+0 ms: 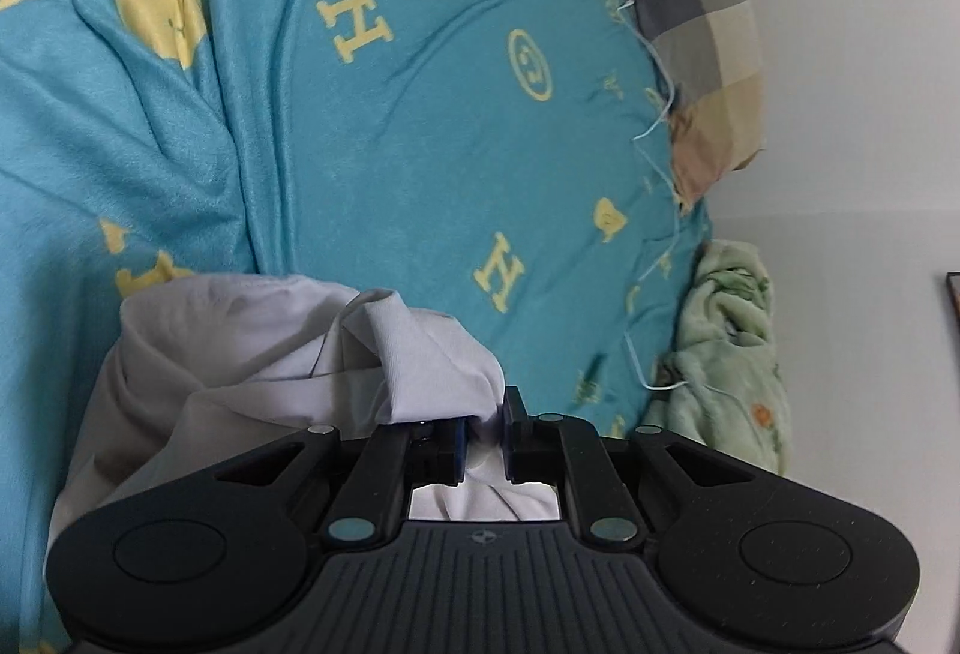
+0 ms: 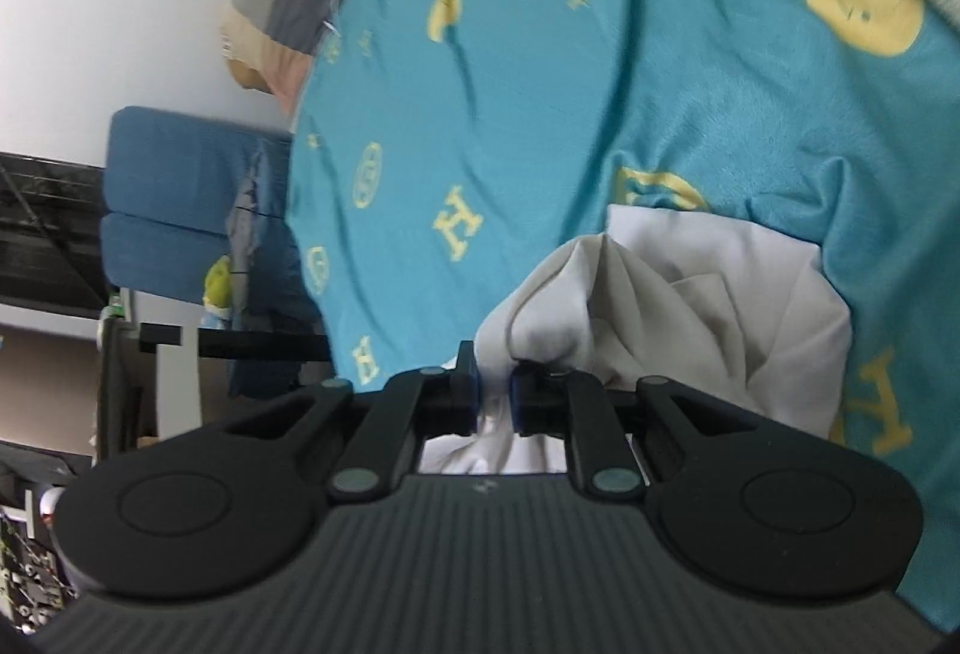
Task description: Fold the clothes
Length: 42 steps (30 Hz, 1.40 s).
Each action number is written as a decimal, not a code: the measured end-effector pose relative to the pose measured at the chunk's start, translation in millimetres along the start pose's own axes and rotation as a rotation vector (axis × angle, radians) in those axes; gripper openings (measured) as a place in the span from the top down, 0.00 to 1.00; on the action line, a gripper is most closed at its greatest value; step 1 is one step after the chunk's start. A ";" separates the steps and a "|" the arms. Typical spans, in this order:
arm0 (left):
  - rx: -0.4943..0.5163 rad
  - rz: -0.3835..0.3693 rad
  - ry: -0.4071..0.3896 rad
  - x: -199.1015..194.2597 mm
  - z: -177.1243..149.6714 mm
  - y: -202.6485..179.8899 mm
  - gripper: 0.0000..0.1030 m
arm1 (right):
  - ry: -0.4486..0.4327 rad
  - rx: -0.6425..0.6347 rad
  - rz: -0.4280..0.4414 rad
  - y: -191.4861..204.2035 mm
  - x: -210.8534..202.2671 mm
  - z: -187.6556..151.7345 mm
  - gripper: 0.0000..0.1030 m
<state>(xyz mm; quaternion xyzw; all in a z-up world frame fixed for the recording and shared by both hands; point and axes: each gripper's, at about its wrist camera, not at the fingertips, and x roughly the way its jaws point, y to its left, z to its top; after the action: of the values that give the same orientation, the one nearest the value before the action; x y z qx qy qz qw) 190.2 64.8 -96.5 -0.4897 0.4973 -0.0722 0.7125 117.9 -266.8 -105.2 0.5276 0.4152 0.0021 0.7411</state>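
1. The left hand-held gripper sits at the bottom centre of its frame, clenched on a bunched fold of the white garment; cloth fills the narrow gap between the pads.
2. The right hand-held gripper is likewise clamped on a pinch of the same garment, low in the middle of its frame.
3. The garment lies crumpled on the teal blanket covering the bed, spreading to the lower left in the left view and to the right of centre in the right view.
4. Risk: each grip looks like a bunch of several layers, not a clean edge. If so, lifting would probably drag up a wad, and the fold would come out lopsided.
5. Risk: the pinches are small. A quick pull apart could slide the cloth out of one pad pair, dropping that corner.
6. Risk: the blanket is soft and rumpled, so the garment may not lie flat, and creases could set into the fold.
7. The plaid pillow at the upper right of the left view lies well apart.
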 end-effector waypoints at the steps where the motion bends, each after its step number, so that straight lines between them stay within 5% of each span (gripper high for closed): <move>1: 0.003 0.009 0.005 8.1 3.4 4.0 0.88 | 0.010 -0.001 -0.006 -3.2 5.8 2.2 0.87; 10: 0.080 0.023 0.005 25.2 10.3 7.7 0.87 | 0.044 -0.048 -0.018 -9.7 18.5 6.9 0.85; 14: 0.193 0.035 -0.028 15.7 -0.5 -6.8 0.76 | 0.040 -0.162 -0.007 3.1 12.9 2.9 0.82; 17: 0.302 0.053 -0.061 5.1 -12.4 -22.8 0.52 | 0.017 -0.253 0.012 10.9 4.8 -4.3 0.68; 19: 0.400 0.082 -0.095 -2.8 -23.4 -35.0 0.47 | -0.007 -0.303 0.026 15.4 -0.7 -8.9 0.45; 21: 0.498 0.122 -0.126 -9.6 -34.6 -43.9 0.44 | -0.034 -0.356 0.049 19.9 -7.4 -12.7 0.34; 27: 0.688 0.252 -0.172 -12.5 -51.9 -55.2 0.43 | -0.178 -0.648 -0.055 43.6 -18.2 -21.5 0.33; 31: 0.749 0.330 -0.164 -2.9 -51.8 -51.1 0.43 | -0.199 -0.805 -0.136 48.2 -0.8 -22.7 0.33; 42: 0.839 0.406 -0.135 20.5 -53.9 -43.5 0.43 | -0.126 -0.816 -0.211 29.3 41.2 -16.8 0.34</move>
<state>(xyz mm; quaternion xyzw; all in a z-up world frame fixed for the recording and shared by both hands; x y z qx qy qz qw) 175.1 -3.1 -77.5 -0.0555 0.4636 -0.0941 0.8793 147.2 -222.5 -109.2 0.1450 0.3857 0.0582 0.9093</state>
